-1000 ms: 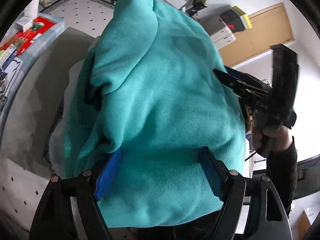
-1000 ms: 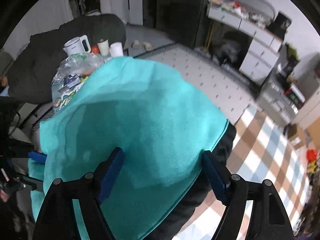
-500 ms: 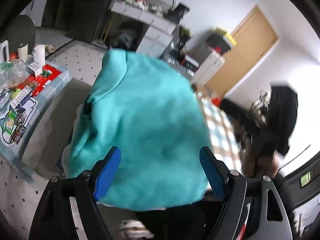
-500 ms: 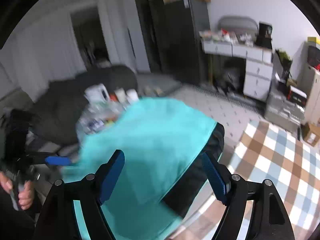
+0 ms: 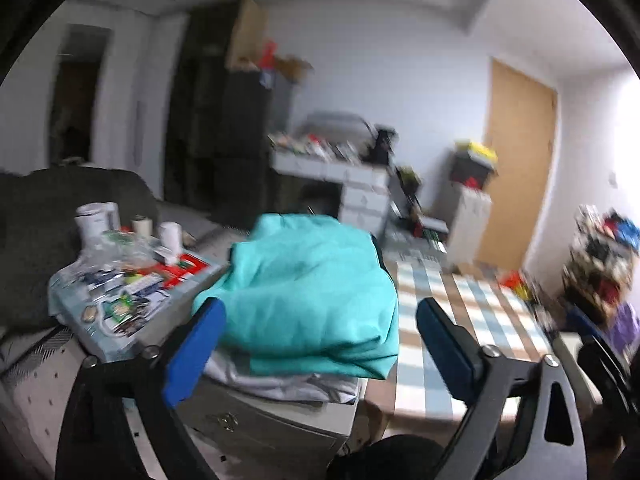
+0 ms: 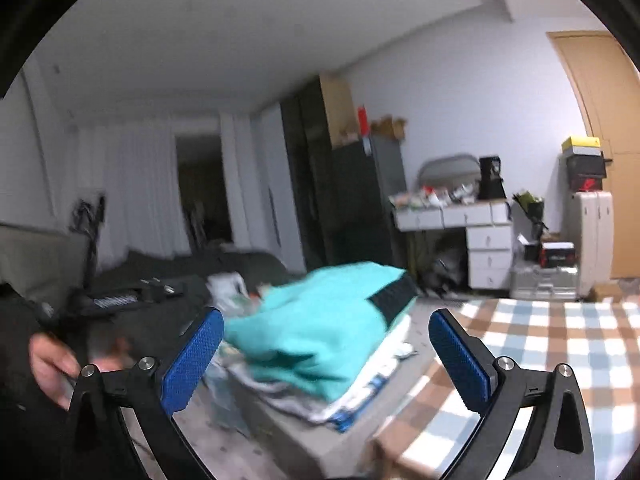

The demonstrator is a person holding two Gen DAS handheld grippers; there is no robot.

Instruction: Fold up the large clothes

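Observation:
The folded teal sweatshirt [image 5: 312, 280] lies on top of a pile of folded clothes [image 5: 280, 380] on a low grey table [image 5: 256, 416]. My left gripper [image 5: 320, 312] hangs in front of it, drawn back, its jaws opening wide with nothing pressed between the blue pads. In the right wrist view the teal sweatshirt [image 6: 312, 320] shows its black ribbed hem [image 6: 394, 296] over the same pile of clothes [image 6: 360, 384]. My right gripper [image 6: 326, 318] is also apart from the cloth, its jaws opening and holding nothing. Both views are blurred by motion.
A clear tray of snack packets [image 5: 120, 292] and a white kettle [image 5: 96, 220] stand left of the pile. A dark sofa [image 6: 160, 300] lies behind. A checked rug [image 6: 540, 340] covers the floor at right. A person's hand [image 6: 48, 360] shows at the left.
Both grippers let go of the teal sweatshirt, opened wider and pulled back and up. The sweatshirt now rests on the pile, and both views swung up towards the room.

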